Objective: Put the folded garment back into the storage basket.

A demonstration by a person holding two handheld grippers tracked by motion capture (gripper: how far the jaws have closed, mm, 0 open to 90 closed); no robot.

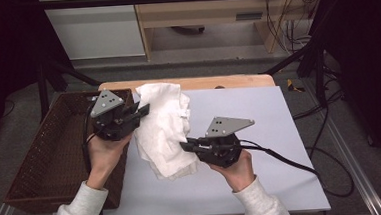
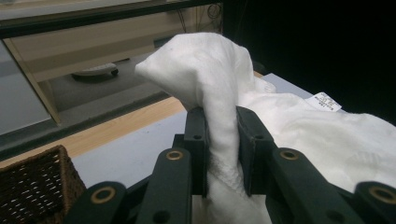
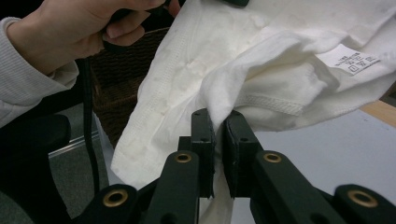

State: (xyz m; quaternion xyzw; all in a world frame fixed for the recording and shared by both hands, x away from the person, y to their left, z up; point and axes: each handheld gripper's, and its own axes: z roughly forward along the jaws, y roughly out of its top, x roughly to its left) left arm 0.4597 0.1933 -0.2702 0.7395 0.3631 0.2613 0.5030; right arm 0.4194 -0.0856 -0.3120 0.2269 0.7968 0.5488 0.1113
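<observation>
White cloth (image 1: pixel 164 129) felt soft, light, limp; we pinched its edges in both hand-held grippers, left (image 1: pixel 139 111) and right (image 1: pixel 187 146).

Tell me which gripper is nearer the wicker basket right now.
Left. The left gripper is right beside the wicker basket, at its table-side rim, holding the white garment. The right gripper grips the garment's other side, farther over the table.

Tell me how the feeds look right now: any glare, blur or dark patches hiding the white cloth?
High view: even light on the white cloth, dark at both side edges. Left gripper view: cloth bright and nearly washed out, black background at right. Right gripper view: label too soft to read, hand slightly blurred.
</observation>
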